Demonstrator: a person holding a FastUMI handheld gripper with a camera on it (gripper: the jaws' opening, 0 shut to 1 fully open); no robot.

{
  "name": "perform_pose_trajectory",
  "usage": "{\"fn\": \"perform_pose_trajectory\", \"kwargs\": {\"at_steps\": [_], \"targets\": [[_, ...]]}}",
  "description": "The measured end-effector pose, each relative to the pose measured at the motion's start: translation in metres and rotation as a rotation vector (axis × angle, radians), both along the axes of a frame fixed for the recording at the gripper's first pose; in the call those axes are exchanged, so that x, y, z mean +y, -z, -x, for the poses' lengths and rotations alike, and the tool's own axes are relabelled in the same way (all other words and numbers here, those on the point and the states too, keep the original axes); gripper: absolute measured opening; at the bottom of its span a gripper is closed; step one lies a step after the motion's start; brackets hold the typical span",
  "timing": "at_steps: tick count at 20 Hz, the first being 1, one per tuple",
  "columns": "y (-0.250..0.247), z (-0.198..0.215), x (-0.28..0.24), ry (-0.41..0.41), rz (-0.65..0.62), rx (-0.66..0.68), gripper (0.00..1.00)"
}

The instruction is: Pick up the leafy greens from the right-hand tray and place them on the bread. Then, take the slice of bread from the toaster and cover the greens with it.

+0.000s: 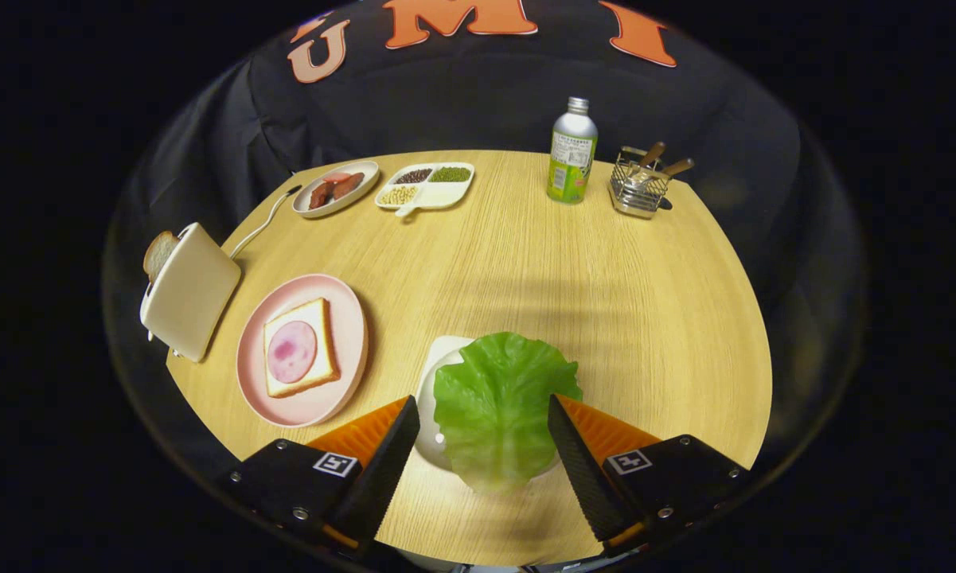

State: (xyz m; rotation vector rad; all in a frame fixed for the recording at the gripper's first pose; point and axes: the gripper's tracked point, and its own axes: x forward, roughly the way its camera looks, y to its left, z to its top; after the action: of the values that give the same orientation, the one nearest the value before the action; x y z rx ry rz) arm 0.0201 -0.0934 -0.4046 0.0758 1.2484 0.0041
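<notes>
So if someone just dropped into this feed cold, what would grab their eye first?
The big green lettuce leaf on its white tray, sitting between the open fingers of the gripper with neither finger touching it. Next, the pink plate left of the tray, holding bread with a ham slice. Beyond that plate stands the toaster with a bread slice sticking up.
</notes>
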Motion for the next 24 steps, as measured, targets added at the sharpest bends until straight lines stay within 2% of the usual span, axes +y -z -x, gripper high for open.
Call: {"fn": "perform_pose_trajectory", "kwargs": {"at_steps": [9, 11, 14, 17, 21, 22, 24], "targets": [[0.049, 0.009, -0.009, -0.006, 0.009, 0.115, 0.95], [0.053, 0.006, -0.011, -0.002, 0.019, 0.109, 0.92], [0.054, 0.008, -0.012, -0.021, 0.036, 0.116, 0.80], [0.053, 0.004, -0.012, -0.018, 0.034, 0.105, 0.73], [0.053, 0.001, -0.017, 0.028, 0.028, 0.097, 0.39], [0.052, 0.000, -0.018, 0.044, 0.027, 0.096, 0.25], [0.052, 0.000, -0.020, 0.061, 0.020, 0.090, 0.13]]}}
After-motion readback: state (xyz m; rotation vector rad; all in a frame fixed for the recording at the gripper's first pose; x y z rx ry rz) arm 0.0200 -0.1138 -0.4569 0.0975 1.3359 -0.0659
